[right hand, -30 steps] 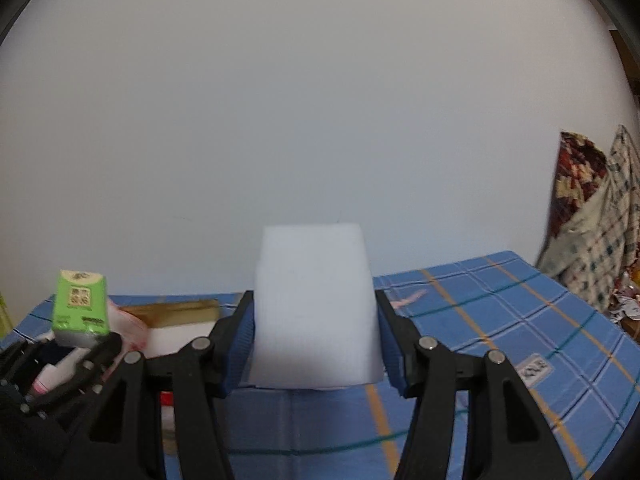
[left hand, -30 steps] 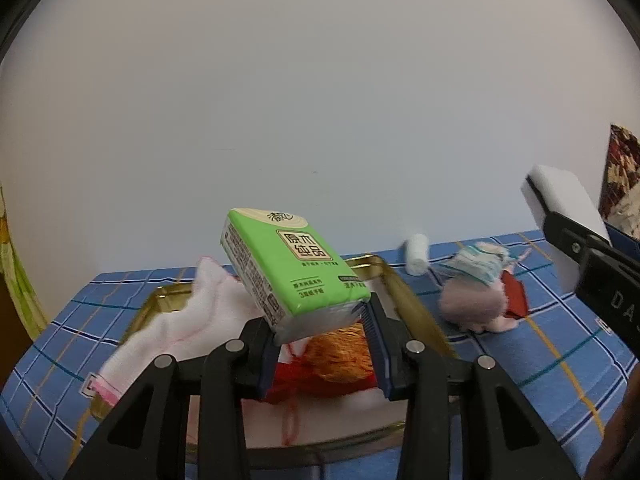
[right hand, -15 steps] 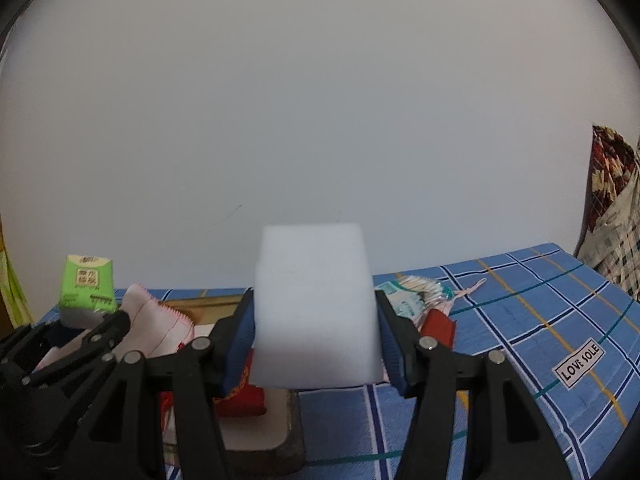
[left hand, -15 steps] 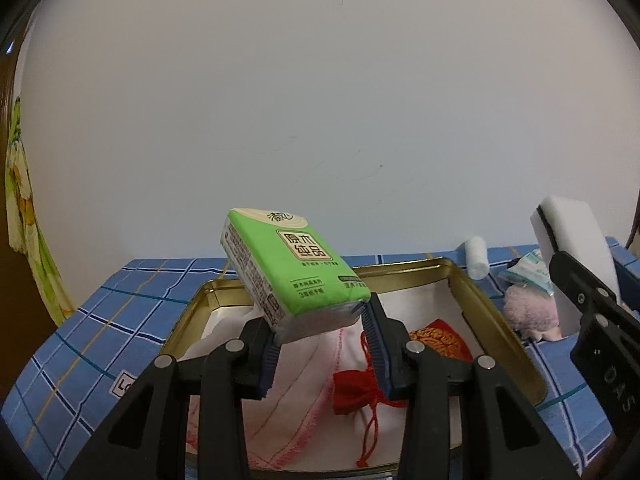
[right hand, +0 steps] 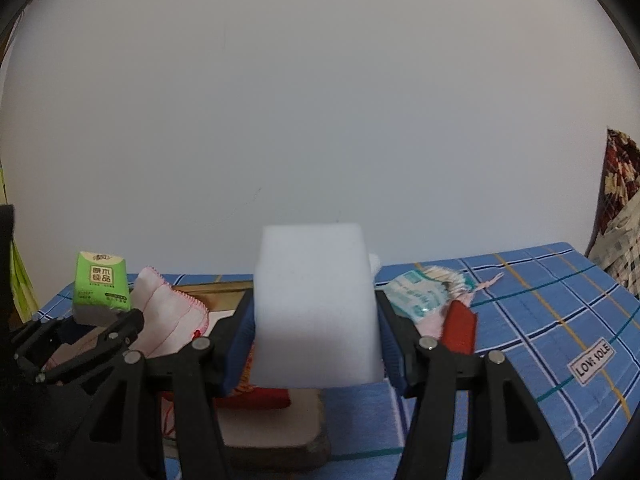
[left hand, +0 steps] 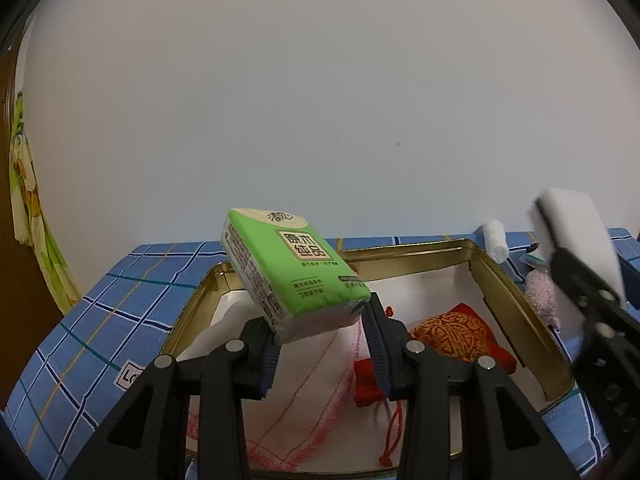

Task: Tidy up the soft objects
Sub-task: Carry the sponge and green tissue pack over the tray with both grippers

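Observation:
My left gripper (left hand: 320, 330) is shut on a green tissue pack (left hand: 290, 270), held tilted above a gold tin box (left hand: 516, 304). Inside the tin lie a white cloth with pink stitching (left hand: 320, 396) and a red and gold pouch (left hand: 456, 336). My right gripper (right hand: 316, 340) is shut on a white sponge block (right hand: 316, 308), over the tin's right edge; in the left wrist view the sponge (left hand: 576, 236) and that gripper stand at the far right. The right wrist view shows the left gripper (right hand: 100, 322) with the tissue pack (right hand: 102, 286) at the left.
On the blue checked tablecloth (right hand: 540, 308) right of the tin lie a teal wipes packet (right hand: 420, 294), a red item (right hand: 460, 326), a pink fluffy thing (left hand: 540, 296) and a small white roll (left hand: 494, 240). A white wall stands behind. Patterned fabric (right hand: 620, 208) hangs at the far right.
Both grippers moved toward the tin with their loads. The left wrist view now looks into the tin from above; the right wrist view swung left, bringing the tin and wipes packet closer.

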Motion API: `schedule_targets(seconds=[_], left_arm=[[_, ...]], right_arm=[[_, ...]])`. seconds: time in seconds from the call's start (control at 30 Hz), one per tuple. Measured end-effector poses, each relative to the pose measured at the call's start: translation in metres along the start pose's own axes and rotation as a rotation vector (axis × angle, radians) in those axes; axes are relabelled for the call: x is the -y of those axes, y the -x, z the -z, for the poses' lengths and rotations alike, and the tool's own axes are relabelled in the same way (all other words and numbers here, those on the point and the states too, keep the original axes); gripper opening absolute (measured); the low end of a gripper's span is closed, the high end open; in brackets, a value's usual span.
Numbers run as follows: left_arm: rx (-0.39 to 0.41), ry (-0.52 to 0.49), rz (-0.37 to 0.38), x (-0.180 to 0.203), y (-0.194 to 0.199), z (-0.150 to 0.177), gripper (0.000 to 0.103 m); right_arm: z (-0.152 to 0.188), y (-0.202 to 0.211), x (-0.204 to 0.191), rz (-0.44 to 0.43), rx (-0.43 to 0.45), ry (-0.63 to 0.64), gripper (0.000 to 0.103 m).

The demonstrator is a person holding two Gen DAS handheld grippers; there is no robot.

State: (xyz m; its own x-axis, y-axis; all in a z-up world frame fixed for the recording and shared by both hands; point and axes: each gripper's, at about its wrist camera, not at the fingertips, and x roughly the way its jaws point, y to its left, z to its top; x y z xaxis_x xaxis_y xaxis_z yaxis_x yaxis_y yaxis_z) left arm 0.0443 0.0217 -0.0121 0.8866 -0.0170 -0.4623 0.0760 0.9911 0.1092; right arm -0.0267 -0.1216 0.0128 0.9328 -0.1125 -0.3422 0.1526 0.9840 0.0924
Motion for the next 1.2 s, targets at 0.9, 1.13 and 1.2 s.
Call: schedule_targets(seconds=[0.9,1.13,1.2], left_arm=[[-0.271,0.094,-0.101,-0.036,-0.055,0.018,0.042],[-0.270,0.103,-0.106,-0.037,-0.054,0.017,0.042],[-0.270,0.092,-0.115,-0.037,-0.056,0.018,0.042]], right_arm=[[0.012,-0.049,-0.046,-0.109,-0.176,0.086,0.057],[0.013,-0.054,-0.045,-0.124,-0.182,0.096,0.057],[0.014,-0.053,-0.046,-0.134,-0.181,0.101,0.057]])
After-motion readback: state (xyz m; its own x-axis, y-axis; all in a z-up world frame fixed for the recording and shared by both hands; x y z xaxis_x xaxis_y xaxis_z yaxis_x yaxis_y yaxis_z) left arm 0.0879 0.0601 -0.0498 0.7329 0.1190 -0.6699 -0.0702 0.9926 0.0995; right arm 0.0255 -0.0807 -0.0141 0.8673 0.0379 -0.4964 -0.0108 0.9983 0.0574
